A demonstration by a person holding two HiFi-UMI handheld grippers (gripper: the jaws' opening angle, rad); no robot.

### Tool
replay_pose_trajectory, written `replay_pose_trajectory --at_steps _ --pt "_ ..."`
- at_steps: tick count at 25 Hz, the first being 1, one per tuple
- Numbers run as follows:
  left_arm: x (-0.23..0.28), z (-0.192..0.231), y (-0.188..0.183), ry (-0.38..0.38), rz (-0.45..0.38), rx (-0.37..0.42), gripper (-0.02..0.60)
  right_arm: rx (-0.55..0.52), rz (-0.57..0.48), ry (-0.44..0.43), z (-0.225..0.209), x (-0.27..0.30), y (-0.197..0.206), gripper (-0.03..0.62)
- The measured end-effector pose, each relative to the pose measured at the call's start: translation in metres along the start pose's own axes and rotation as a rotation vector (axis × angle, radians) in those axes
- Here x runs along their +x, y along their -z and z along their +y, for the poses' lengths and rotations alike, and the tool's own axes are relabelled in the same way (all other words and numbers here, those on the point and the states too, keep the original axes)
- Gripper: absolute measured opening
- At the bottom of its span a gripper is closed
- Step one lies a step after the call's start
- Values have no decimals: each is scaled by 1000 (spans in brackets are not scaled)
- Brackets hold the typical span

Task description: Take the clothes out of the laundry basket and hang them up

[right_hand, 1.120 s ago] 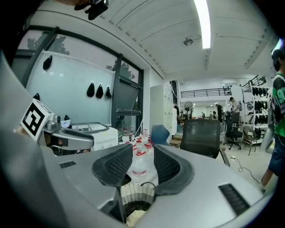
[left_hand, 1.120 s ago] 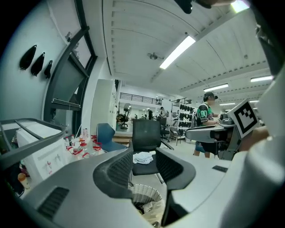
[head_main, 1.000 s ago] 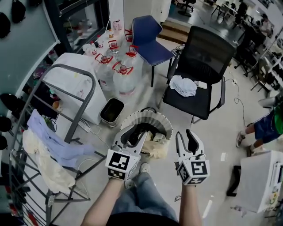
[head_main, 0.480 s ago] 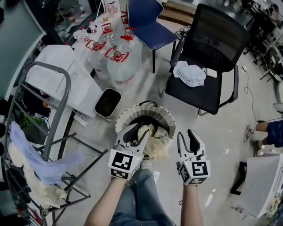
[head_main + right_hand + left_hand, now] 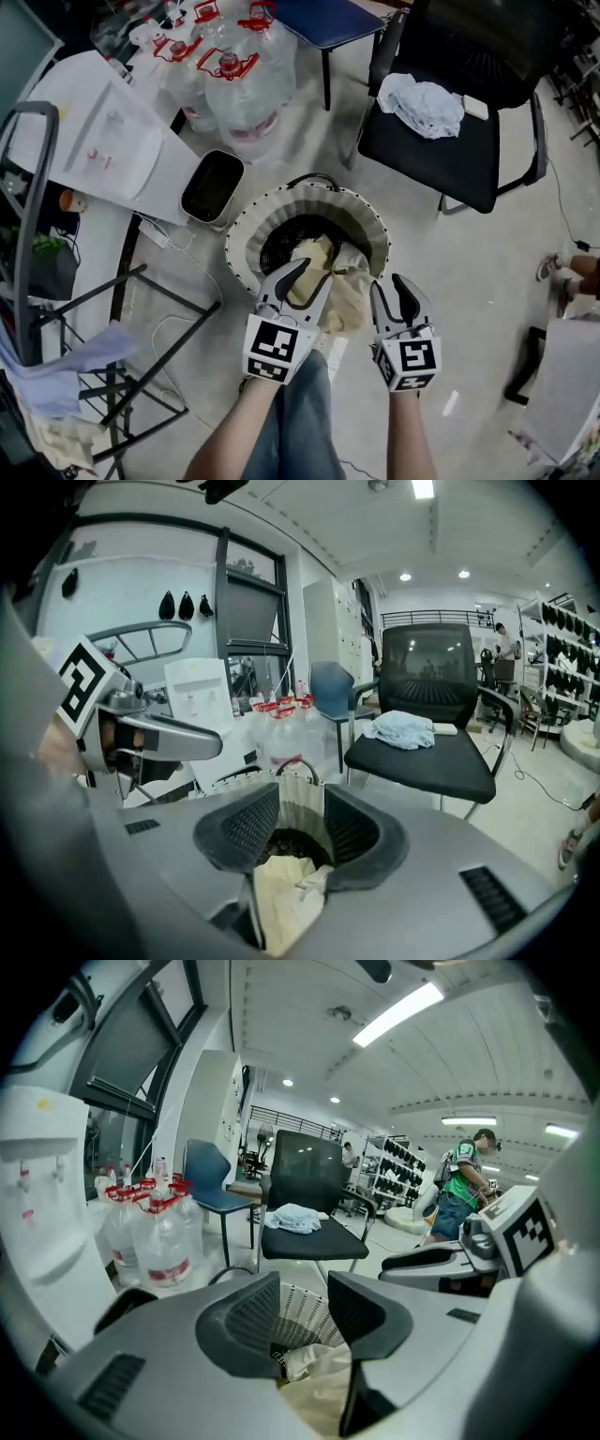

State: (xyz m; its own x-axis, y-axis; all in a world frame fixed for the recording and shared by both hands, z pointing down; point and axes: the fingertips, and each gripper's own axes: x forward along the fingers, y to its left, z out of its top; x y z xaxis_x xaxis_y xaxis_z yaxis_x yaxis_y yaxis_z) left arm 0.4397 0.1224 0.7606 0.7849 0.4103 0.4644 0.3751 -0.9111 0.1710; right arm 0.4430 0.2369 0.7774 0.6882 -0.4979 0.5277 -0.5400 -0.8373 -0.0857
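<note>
A round white laundry basket stands on the floor just in front of me, with cream clothes bunched inside and spilling over its near rim. My left gripper hovers over the near side of the basket above the cream cloth, open with nothing between its fingers. My right gripper is at the basket's near right rim, also open and empty. In the left gripper view the basket's ribbed wall and the cloth show beyond the left gripper. The right gripper frames the cloth likewise.
A grey drying rack stands at the left with a pale blue garment on it. A small black bin, water bottles and a white appliance lie beyond the basket. A black chair holds a white cloth.
Both grippers have come down toward the basket, and my view has tipped further down. The basket now looks larger and closer. Both gaps between the jaws look unchanged.
</note>
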Motion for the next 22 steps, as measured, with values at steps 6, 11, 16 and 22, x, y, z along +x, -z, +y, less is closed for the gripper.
replay_pose_trajectory --at_steps 6,11,16,22 --pt "37 -7 77 18 61 -21 172 9 101 -20 -1 32 91 153" --pt "49 -13 119 21 106 -34 172 14 179 -44 -5 49 145 157" --pt "49 -18 135 35 132 -44 172 3 250 -68 2 53 173 173" --pt "48 -18 138 46 138 -49 172 -20 332 -63 9 55 199 195"
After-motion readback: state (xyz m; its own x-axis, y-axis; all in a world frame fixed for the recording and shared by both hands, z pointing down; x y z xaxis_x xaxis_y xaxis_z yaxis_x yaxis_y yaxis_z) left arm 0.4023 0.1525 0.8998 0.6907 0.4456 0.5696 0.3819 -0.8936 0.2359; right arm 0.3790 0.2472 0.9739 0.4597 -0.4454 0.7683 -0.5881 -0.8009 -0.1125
